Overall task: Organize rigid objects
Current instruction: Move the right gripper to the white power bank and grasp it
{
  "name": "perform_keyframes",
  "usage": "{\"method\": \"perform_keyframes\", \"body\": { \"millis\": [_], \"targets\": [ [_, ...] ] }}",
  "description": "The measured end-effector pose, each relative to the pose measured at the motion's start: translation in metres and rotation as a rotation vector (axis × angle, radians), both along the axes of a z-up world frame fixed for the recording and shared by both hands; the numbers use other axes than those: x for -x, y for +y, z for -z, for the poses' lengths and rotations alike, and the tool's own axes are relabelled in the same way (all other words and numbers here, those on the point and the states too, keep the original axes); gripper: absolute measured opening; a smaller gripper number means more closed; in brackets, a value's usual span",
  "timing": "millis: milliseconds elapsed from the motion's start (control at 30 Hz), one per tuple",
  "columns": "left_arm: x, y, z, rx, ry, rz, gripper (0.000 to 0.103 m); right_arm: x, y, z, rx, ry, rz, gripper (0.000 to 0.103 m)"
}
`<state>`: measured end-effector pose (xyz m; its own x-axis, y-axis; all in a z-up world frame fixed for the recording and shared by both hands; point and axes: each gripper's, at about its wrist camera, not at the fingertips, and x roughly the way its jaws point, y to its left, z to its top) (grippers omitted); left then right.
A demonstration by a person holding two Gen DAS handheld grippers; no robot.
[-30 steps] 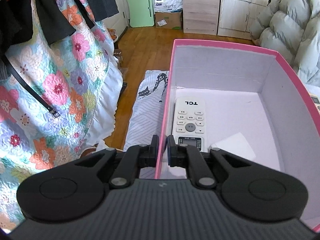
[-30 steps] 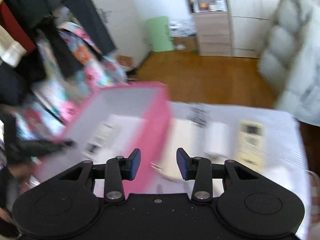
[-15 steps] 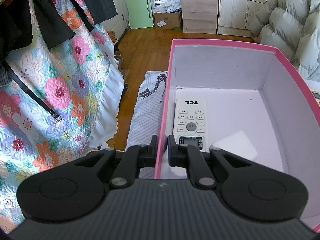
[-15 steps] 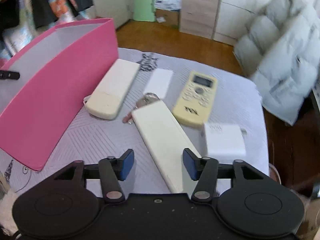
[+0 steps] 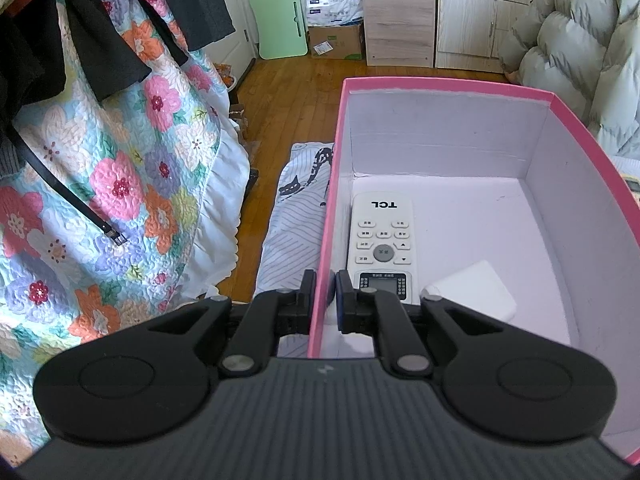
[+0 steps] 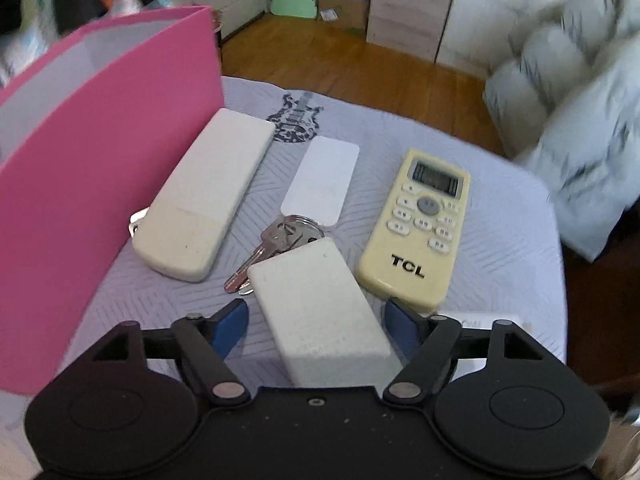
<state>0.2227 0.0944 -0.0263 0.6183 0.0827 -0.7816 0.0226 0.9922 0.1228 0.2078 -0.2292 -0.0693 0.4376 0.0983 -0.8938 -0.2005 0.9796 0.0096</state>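
Note:
My left gripper [image 5: 325, 294] is shut on the left wall of the pink box [image 5: 332, 184]. Inside lie a white TCL remote [image 5: 381, 240] and a white flat block [image 5: 476, 290]. In the right wrist view my right gripper [image 6: 318, 326] is open, its fingers on either side of a face-down white remote [image 6: 320, 312] without touching it. Beyond lie keys [image 6: 280, 240], a white card [image 6: 322, 180], another face-down white remote [image 6: 208, 192] and a yellowed TCL remote [image 6: 420, 226]. The pink box [image 6: 100, 152] stands at the left.
The objects lie on a grey patterned cloth [image 6: 500, 240] over a small table. A floral quilt [image 5: 120, 168] hangs at the left. A puffy coat [image 6: 580, 120] lies at the right. Wooden floor and cabinets [image 5: 400, 20] are behind.
My right gripper swung away from the pink box to the right and down, and opened wider around the near white remote. The left gripper has stayed clamped on the box wall.

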Motion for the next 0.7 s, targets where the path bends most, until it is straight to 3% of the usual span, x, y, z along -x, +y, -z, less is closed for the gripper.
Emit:
{"method": "perform_keyframes", "body": {
  "millis": [133,233,333,400,467,500,533,700],
  "targets": [
    [0.000,0.000,-0.001,-0.003,-0.001,0.002,0.009,0.007,-0.003,-0.007,-0.018,-0.036,0.035,0.067],
    [0.000,0.000,-0.001,-0.003,0.000,0.002,0.009,0.017,-0.001,-0.013,-0.060,-0.017,0.026,0.067],
    [0.000,0.000,-0.001,-0.009,-0.001,0.003,0.009,0.019,0.005,-0.006,-0.030,0.020,0.007,0.067],
    [0.000,-0.001,-0.001,-0.013,-0.002,0.005,0.009,0.017,0.009,0.000,0.000,0.014,-0.030,0.073],
    [0.000,-0.001,-0.001,-0.015,-0.002,0.002,0.009,0.013,0.007,0.003,-0.045,0.009,-0.050,0.077],
    [0.000,0.000,-0.001,-0.007,-0.003,-0.001,0.009,0.012,0.006,0.004,-0.054,-0.006,-0.046,0.075],
    [0.000,0.000,-0.001,-0.005,-0.003,-0.001,0.009,0.012,0.006,0.005,-0.043,-0.024,-0.039,0.064],
    [0.001,0.000,0.000,-0.001,-0.003,-0.003,0.009,0.030,0.008,-0.009,-0.052,-0.126,-0.014,0.062]
  ]
}}
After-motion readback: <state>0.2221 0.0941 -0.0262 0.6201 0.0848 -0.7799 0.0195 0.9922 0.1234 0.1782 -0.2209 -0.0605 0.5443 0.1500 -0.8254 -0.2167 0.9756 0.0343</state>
